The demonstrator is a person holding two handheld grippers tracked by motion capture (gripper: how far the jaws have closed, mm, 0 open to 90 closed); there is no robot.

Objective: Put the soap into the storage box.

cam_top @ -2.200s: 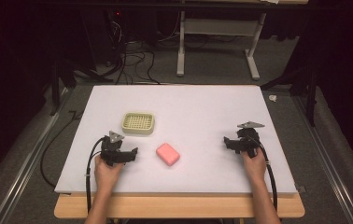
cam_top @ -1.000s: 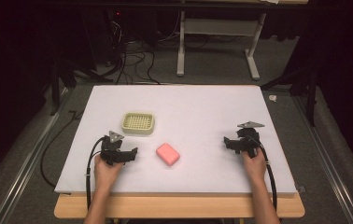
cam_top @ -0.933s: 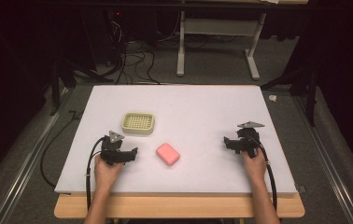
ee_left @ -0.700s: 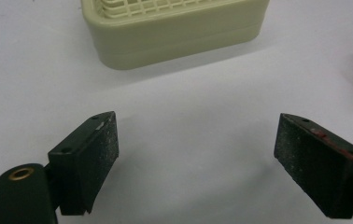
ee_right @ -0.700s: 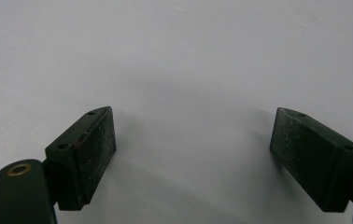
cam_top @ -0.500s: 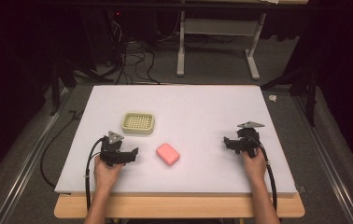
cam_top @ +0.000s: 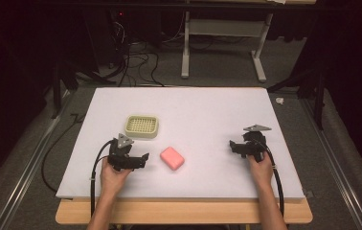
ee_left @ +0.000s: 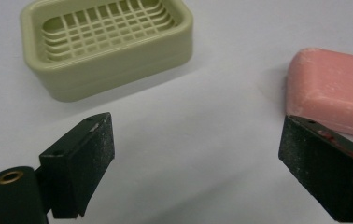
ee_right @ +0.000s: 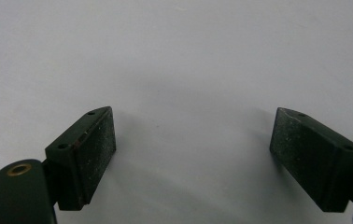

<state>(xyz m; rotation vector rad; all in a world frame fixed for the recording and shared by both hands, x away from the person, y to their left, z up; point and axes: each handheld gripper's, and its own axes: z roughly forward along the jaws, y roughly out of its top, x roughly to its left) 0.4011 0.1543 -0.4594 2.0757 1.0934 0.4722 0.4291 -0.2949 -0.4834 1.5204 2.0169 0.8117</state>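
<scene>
A pink bar of soap (cam_top: 172,158) lies on the white table (cam_top: 193,110), near its front middle. A pale green soap dish (cam_top: 141,126) with a grid insert sits behind and left of it. My left gripper (cam_top: 143,159) rests on the table just left of the soap, open and empty. In the left gripper view the dish (ee_left: 105,44) is ahead at upper left and the soap (ee_left: 335,91) lies just beyond the right jaw. My right gripper (cam_top: 233,146) sits at the right side of the table, open, with bare table between its jaws (ee_right: 193,154).
Beyond the table's far edge are a dark floor with cables (cam_top: 136,62) and a white table frame (cam_top: 222,43). A wooden board (cam_top: 184,211) shows under the front edge. A small white scrap (cam_top: 279,100) lies on the floor at right.
</scene>
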